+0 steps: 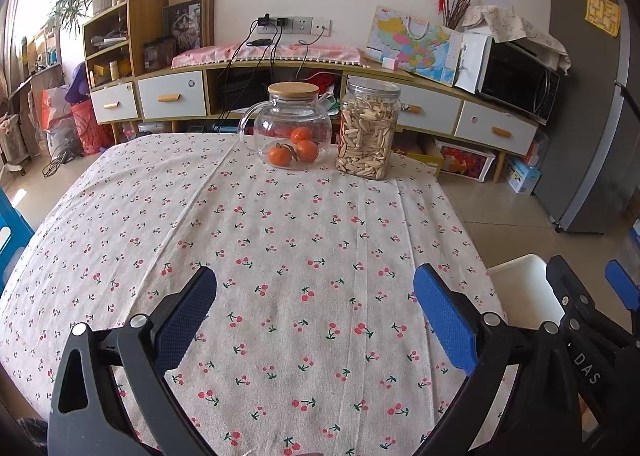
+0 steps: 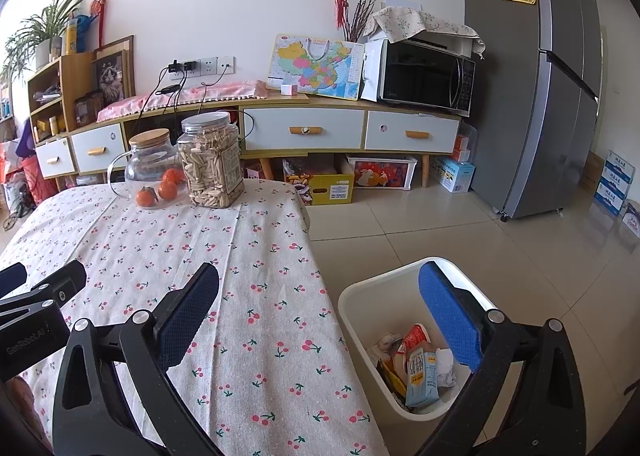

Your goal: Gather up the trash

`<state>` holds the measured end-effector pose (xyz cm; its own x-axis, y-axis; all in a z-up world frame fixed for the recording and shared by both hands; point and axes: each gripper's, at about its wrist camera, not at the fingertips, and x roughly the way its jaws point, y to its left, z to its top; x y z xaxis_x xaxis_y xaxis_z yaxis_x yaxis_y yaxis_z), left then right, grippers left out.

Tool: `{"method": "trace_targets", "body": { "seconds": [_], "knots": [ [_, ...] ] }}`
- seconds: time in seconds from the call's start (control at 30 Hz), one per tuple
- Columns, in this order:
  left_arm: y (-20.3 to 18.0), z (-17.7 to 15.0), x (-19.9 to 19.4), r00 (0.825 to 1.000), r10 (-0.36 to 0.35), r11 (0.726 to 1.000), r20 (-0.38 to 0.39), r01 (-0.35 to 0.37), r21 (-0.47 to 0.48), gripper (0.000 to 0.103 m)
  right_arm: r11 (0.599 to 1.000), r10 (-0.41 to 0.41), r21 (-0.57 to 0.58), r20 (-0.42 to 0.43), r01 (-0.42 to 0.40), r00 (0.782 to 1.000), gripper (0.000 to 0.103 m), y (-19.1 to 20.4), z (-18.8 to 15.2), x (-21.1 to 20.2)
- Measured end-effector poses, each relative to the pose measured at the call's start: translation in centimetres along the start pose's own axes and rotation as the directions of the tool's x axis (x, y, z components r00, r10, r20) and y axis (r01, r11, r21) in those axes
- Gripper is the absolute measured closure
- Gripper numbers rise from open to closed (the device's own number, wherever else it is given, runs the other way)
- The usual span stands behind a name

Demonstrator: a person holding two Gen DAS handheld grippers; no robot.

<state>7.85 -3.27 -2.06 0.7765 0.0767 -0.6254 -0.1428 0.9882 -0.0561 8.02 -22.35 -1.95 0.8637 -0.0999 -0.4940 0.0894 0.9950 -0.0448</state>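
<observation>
1. Left gripper (image 1: 315, 306) is spread wide with nothing between the fingers. It's over the near part of the table; black plastic arms, blue pads (image 1: 446, 322) with a fine mesh-like grip texture.

2. Right gripper (image 2: 319, 310) is just as wide and also empty. One finger sits over the cloth edge, the other over the bin (image 2: 360, 296), so it straddles the table's right side.

3. The bin is white plastic, a rounded-corner rectangle, standing on the tile floor (image 2: 460, 232) right beside the table. From the left wrist view only a corner of it pokes out past the cloth.

4. The trash (image 2: 416, 368) is all down in the bin: a light blue carton (image 2: 420, 380) lying tilted, a red and white wrapper, something yellow at the side, plus crumpled white tissue. Hard to make out much more in that pile.

5. The cloth (image 1: 280, 256) is a coarse linen-looking weave, off-white with small red cherry prints and a few pressed fold lines running across it. The near part of it is bare.

6. At the far edge there's a round glass pot (image 1: 294, 127) with a loop handle and flat wooden lid, with three oranges (image 1: 298, 147) seen through the glass.

7. Just beside it, on the right, is a squarish clear plastic jar (image 1: 368, 131) with a clear screw lid, packed with pale striped seeds. Can't tell if the two touch.
</observation>
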Motion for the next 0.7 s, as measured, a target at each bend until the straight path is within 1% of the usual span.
{"method": "trace_targets", "body": {
  "seconds": [0.27, 0.4, 0.7],
  "knots": [
    [-0.22, -0.11, -0.02, 1.000, -0.015, 1.000, 0.009, 0.014, 0.017, 0.009, 1.000, 0.001, -0.002, 0.000, -0.001, 1.000, 0.007, -0.04, 0.01, 0.01],
    [-0.30, -0.11, 0.01, 1.000, -0.025, 0.999, 0.012, 0.025, 0.023, 0.013, 1.000, 0.001, -0.001, -0.002, -0.001, 1.000, 0.007, -0.04, 0.03, 0.02],
    [-0.47, -0.14, 0.02, 0.999, -0.034, 0.999, 0.017, 0.033, 0.031, 0.014, 1.000, 0.001, -0.001, 0.002, 0.000, 1.000, 0.007, -0.13, 0.07, 0.00]
  ]
}}
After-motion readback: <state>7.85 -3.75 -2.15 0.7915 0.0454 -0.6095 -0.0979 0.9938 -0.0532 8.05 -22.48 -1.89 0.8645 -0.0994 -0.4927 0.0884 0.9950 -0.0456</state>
